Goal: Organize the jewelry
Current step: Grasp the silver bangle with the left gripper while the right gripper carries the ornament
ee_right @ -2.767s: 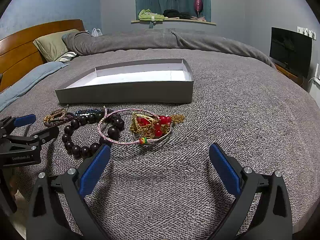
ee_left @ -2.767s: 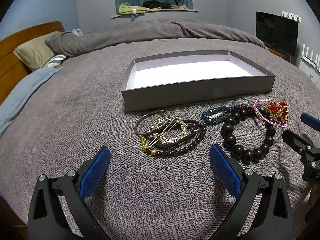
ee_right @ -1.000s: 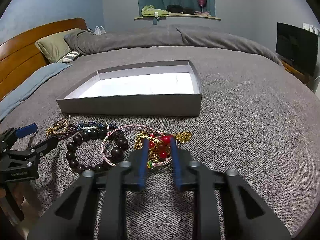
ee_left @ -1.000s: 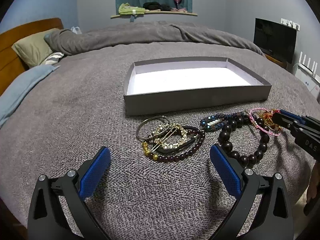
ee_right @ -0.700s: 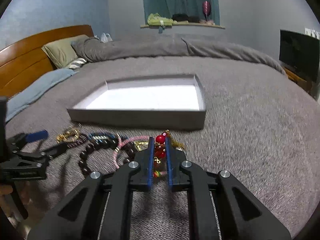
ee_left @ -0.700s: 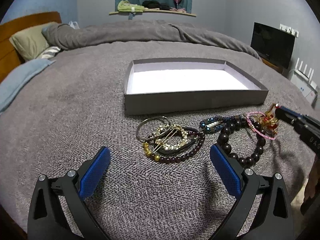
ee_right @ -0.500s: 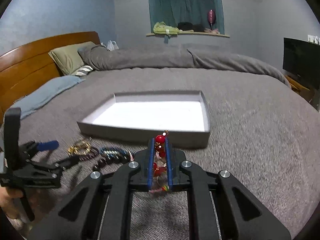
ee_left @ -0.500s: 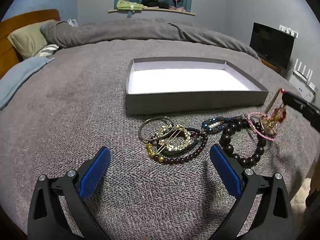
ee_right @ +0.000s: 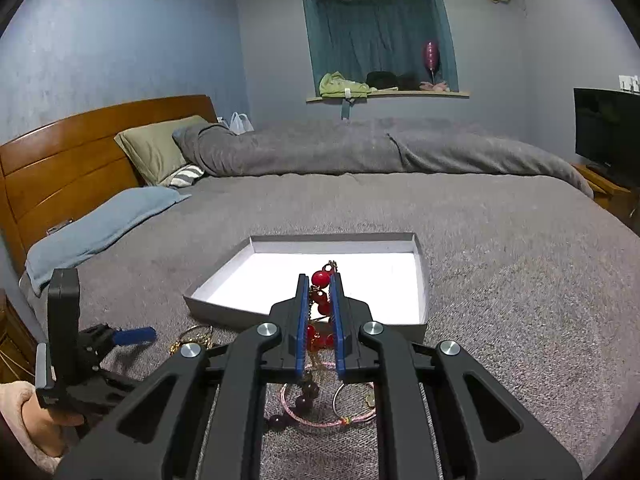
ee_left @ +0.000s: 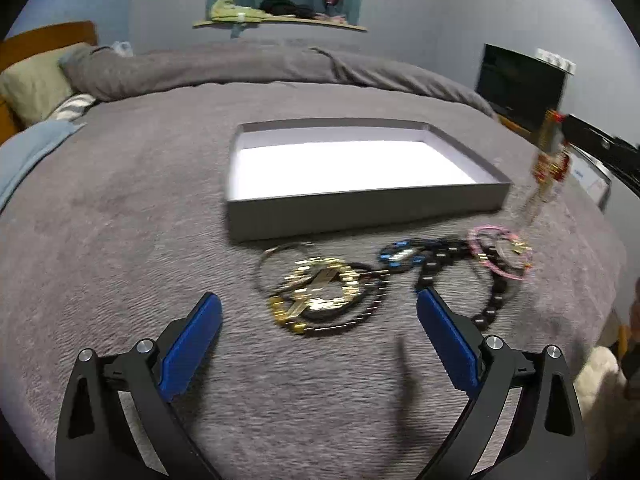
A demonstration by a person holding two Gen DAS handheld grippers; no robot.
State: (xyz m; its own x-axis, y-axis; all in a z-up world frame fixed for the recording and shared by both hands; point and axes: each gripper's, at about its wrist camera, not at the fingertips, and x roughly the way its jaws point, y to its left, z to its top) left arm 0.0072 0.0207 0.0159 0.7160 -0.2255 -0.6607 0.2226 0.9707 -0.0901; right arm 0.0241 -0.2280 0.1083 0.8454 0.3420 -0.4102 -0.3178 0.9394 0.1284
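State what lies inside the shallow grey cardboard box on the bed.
The shallow grey cardboard box shows only its bare white floor; no jewelry lies inside. In the right wrist view, the right hand-held gripper and its red-and-gold beaded piece cover part of that floor.

In the left wrist view the pile of bracelets (ee_left: 320,292) on the bed is smeared by motion blur, so single pieces cannot be told apart. The red and gold necklace (ee_left: 550,160) is blurred too, and the right gripper (ee_left: 560,120) is cut off by the right edge. In the right wrist view the bracelets are largely hidden behind that gripper's arms.
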